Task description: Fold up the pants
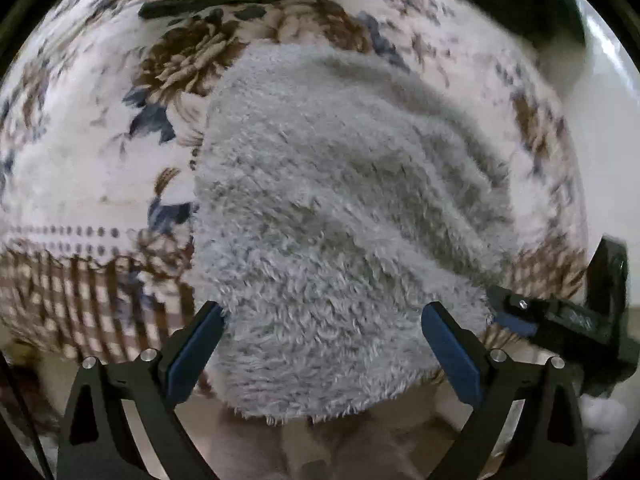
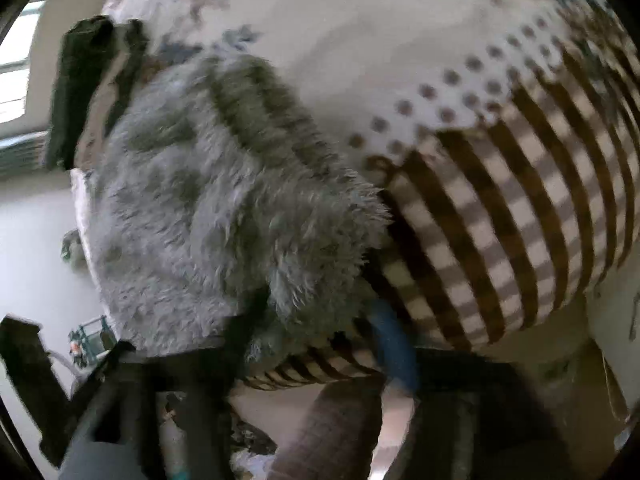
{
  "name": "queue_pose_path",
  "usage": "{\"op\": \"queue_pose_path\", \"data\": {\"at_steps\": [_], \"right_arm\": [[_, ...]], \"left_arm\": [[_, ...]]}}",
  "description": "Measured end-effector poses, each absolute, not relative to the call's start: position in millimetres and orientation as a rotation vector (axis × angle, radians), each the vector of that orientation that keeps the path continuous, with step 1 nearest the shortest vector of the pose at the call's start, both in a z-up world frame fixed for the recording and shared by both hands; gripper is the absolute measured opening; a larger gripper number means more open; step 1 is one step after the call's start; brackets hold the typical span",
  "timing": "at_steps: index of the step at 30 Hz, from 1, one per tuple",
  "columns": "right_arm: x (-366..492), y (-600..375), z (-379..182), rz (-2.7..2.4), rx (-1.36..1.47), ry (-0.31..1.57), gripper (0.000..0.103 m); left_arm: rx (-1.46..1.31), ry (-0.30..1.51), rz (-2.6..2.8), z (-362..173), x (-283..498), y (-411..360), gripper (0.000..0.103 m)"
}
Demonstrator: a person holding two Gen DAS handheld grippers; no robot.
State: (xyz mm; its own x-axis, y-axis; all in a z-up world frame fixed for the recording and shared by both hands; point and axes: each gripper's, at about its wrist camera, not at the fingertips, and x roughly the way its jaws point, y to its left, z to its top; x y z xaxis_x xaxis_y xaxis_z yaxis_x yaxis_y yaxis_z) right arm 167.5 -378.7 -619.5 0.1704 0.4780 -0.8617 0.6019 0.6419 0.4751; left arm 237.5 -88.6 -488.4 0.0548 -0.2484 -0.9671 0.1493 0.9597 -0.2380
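Pants (image 1: 340,208) folded on floral bedspread (image 1: 80,168); left gripper (image 1: 324,320) wide open, empty; right gripper (image 2: 316,332) blurred, grip unclear.

— We see a bed under a pale cotton bedspread printed with brown and blue flowers (image 1: 192,64), its border brown-and-white checked (image 2: 500,216) above a row of dots.

— We also see a bright window (image 2: 16,68) at the far left, daylight on the pale smooth floor (image 2: 36,232), and dark folded clothes (image 2: 80,88) at the bed's far edge.
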Motion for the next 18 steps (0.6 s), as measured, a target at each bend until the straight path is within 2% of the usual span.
{"op": "queue_pose_path", "data": {"at_steps": [3, 6, 9, 14, 16, 18], "right_arm": [[169.1, -381.2, -620.9, -0.039, 1.004, 1.401, 0.081], [170.0, -386.1, -652.0, -0.011, 1.108, 1.411, 0.081], [169.2, -386.9, -685.5, 0.024, 1.228, 1.416, 0.089], [170.5, -378.6, -712.4, 0.102, 1.303, 1.377, 0.092], [170.5, -376.8, -718.7, 0.112, 1.317, 1.376, 0.092], [170.3, -379.7, -711.6, 0.1, 1.317, 1.366, 0.092]], "left_arm": [[-0.201, 1.483, -0.307, -501.8, 252.8, -72.3, 0.101], [-0.24, 1.515, -0.282, -528.5, 265.5, -62.8, 0.101], [-0.329, 1.55, -0.268, -555.1, 271.7, -45.7, 0.102], [-0.444, 1.588, -0.313, -601.2, 271.9, -21.3, 0.103], [-0.453, 1.615, -0.322, -600.3, 273.5, -22.1, 0.103], [-0.36, 1.57, -0.334, -567.9, 273.9, -33.5, 0.103]]}}
